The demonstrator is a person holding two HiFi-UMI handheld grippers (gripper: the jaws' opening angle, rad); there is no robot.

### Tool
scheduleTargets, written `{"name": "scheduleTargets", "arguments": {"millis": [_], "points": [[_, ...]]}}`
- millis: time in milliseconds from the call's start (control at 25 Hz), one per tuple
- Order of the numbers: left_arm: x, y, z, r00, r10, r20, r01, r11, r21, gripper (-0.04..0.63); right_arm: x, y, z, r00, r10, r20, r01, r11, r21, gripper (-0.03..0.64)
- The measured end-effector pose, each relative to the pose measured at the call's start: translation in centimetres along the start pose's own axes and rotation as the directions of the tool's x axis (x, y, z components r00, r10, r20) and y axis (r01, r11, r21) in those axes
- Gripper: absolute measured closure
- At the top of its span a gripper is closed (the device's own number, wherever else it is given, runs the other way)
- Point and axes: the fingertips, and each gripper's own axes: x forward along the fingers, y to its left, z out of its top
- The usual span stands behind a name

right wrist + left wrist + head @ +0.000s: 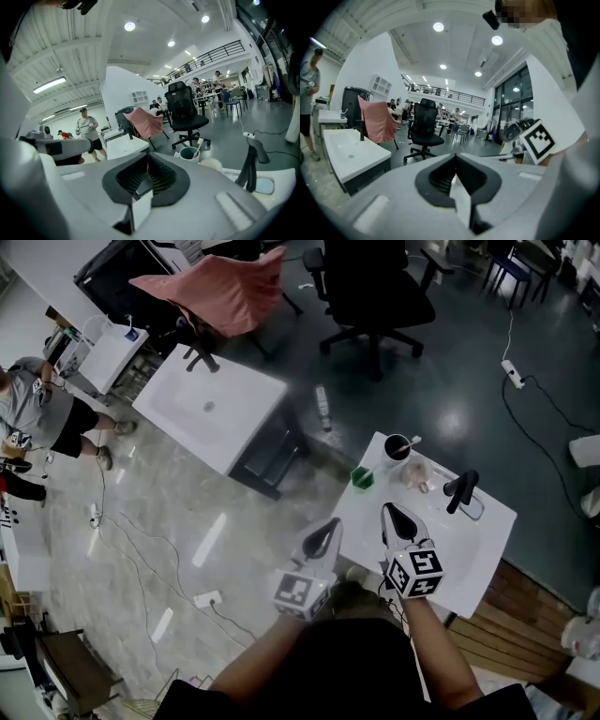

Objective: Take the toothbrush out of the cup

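Two sets of tongs are held low at the near side of the white rectangular bench with a sunken basin, and neither is yet at the task's thing. The left tongs are pressed together with nothing between them. They are kept by the bench's left edge, probably so that the way is left free for the other hand. The right tongs are likewise closed on nothing. They are aimed across the bench toward the dark teal round cup, and that line is judged to be chosen so that a straight advance would bring them to its rim.

The slim white toothbrush is stood inside that cup, near the bench's far corner. It is not far from a small green tumbler and is well apart from both tongs. Its lower end is sunk in the cup and hidden, and the upper end looks like the bristled head, though this is too small to be told surely. The long axis is set steeply upright but tilted and leaned on the rim. The free end is pointed up and to the right, toward the side where the black tap stands. The right tongs would have to be opened before that free end could be taken.
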Motion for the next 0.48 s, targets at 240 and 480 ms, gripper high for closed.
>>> {"name": "scheduleTargets", "arguments": {"millis": [240,480], "points": [[1.8,1.3,0.2,0.999,-0.051,-0.01,0.051,0.999,-0.004,0.592,1.9,0.1,-0.3,0.999,-0.046,-0.022,0.046,0.999,0.008,0.607],[5.1,2.3,-1.4,0.993,-0.108,-0.055,0.111,0.993,0.043,0.579,2.2,-0.6,-0.6,0.995,-0.103,-0.016,0.103,0.995,0.006,0.611]]}}
